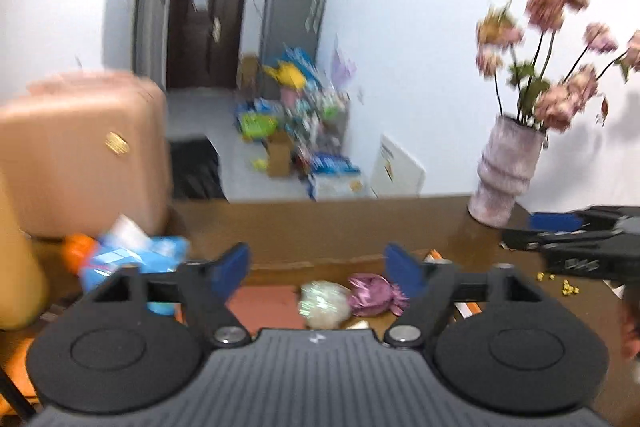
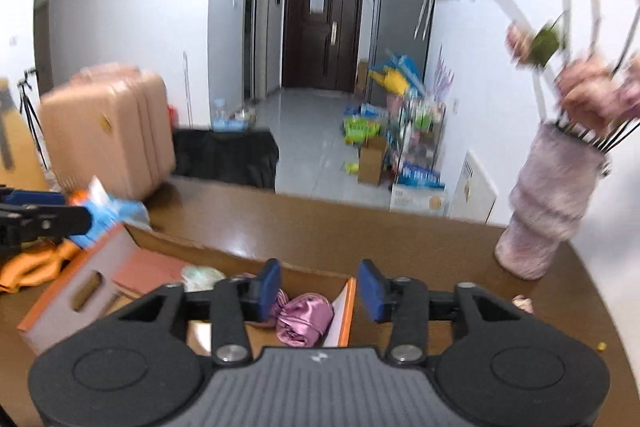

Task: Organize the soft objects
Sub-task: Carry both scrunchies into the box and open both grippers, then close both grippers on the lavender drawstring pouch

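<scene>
An open cardboard box [image 2: 240, 259] sits on the brown table. Inside lie a pink satin pouch [image 2: 305, 319], also in the left wrist view [image 1: 372, 294], and a pale whitish-green soft bundle [image 1: 323, 303], also in the right wrist view [image 2: 202, 277]. My left gripper [image 1: 318, 269] is open and empty above the box. My right gripper [image 2: 319, 289] is open and empty over the pink pouch. A blue soft packet [image 1: 132, 259] and orange cloth [image 2: 36, 267] lie left of the box.
A pink vase with flowers [image 1: 506, 173] stands at the table's right back, also in the right wrist view [image 2: 548, 207]. A pink suitcase [image 1: 80, 155] stands at the left. Small yellow crumbs [image 1: 570, 287] lie on the table. Clutter covers the floor beyond the far edge.
</scene>
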A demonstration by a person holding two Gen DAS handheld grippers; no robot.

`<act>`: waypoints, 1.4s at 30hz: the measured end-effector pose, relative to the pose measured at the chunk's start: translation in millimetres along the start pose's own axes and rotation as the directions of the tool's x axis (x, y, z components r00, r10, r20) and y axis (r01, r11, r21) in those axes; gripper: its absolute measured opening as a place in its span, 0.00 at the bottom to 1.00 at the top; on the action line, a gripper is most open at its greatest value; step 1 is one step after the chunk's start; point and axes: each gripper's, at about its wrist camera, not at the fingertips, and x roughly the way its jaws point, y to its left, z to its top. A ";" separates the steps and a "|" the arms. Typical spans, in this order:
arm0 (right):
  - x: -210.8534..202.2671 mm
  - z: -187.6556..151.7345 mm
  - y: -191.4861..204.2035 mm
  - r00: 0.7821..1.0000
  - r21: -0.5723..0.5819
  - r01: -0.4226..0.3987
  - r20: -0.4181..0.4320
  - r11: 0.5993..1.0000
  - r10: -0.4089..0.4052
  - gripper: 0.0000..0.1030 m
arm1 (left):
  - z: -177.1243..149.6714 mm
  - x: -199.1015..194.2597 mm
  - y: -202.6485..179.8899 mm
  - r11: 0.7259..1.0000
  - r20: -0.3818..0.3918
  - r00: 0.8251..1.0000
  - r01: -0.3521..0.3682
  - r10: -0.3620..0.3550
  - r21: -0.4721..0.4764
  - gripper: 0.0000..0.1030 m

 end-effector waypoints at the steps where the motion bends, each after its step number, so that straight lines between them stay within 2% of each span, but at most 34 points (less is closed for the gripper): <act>1: -18.3 0.9 3.3 1.000 -0.009 0.002 0.027 1.000 -0.002 0.61 | -1.3 -18.6 1.9 1.000 0.034 0.999 -0.020 0.019 0.013 0.94; 3: -46.6 -0.3 9.0 0.997 -0.022 0.000 0.074 1.000 0.001 0.79 | -5.1 -47.6 4.1 0.998 0.078 0.997 -0.032 0.028 0.048 0.95; 9: -114.1 -19.5 22.6 0.985 -0.008 -0.014 0.174 1.000 0.015 0.87 | -35.0 -113.8 3.5 0.991 0.159 0.984 -0.093 0.077 0.099 1.00; 14: -162.8 -74.6 39.4 0.970 0.000 -0.006 0.242 1.000 0.006 0.89 | -88.6 -162.5 6.8 0.986 0.221 0.970 -0.125 0.099 0.109 1.00; 18: -191.1 -136.3 55.1 0.960 0.008 -0.059 0.274 0.998 0.054 0.90 | -142.8 -185.7 6.9 0.992 0.194 0.978 -0.098 0.080 0.083 1.00; 21: -204.8 -179.8 67.1 0.954 0.017 -0.116 0.280 0.993 0.106 0.91 | -184.6 -194.0 2.9 0.996 0.137 0.988 -0.076 0.069 0.049 1.00; 22: -207.5 -192.9 70.3 0.952 0.017 -0.126 0.282 0.992 0.116 0.92 | -198.6 -196.4 -1.1 0.995 0.121 0.990 -0.080 0.072 0.063 1.00; 23: -210.7 -208.0 73.8 0.950 0.010 -0.127 0.289 0.992 0.118 0.93 | -212.7 -199.6 -4.7 0.992 0.116 0.989 -0.101 0.092 0.076 1.00; 25: -216.7 -236.0 80.9 0.951 -0.005 -0.073 0.302 0.997 0.071 0.93 | -240.9 -207.3 -9.0 0.987 0.114 0.986 -0.136 0.126 0.085 1.00; 27: -221.3 -262.2 85.7 0.957 0.008 -0.050 0.287 0.999 0.046 0.93 | -256.7 -207.6 -10.9 0.989 0.070 0.990 -0.125 0.119 0.084 1.00; 30: -220.3 -283.6 84.4 0.965 0.063 -0.115 0.244 0.991 0.097 0.93 | -266.7 -203.8 -12.1 0.993 0.011 0.997 -0.082 0.081 0.087 1.00; 32: -216.6 -288.1 85.1 0.966 0.070 -0.139 0.229 0.988 0.120 0.93 | -266.4 -198.8 -12.6 0.992 0.009 0.997 -0.080 0.079 0.098 1.00; 37: -200.0 -279.8 86.1 0.974 0.020 -0.099 0.205 0.995 0.093 0.92 | -259.7 -171.5 -16.8 0.994 -0.014 0.998 -0.063 0.064 0.087 1.00; 39: -188.3 -272.5 82.4 0.976 0.024 -0.114 0.188 0.993 0.108 0.91 | -253.1 -152.4 -16.2 0.999 -0.053 0.998 -0.034 0.036 0.042 1.00; 42: -168.1 -255.9 78.4 0.980 0.019 -0.118 0.165 0.993 0.114 0.89 | -240.0 -121.3 -11.4 0.997 -0.116 0.993 0.030 -0.038 -0.074 1.00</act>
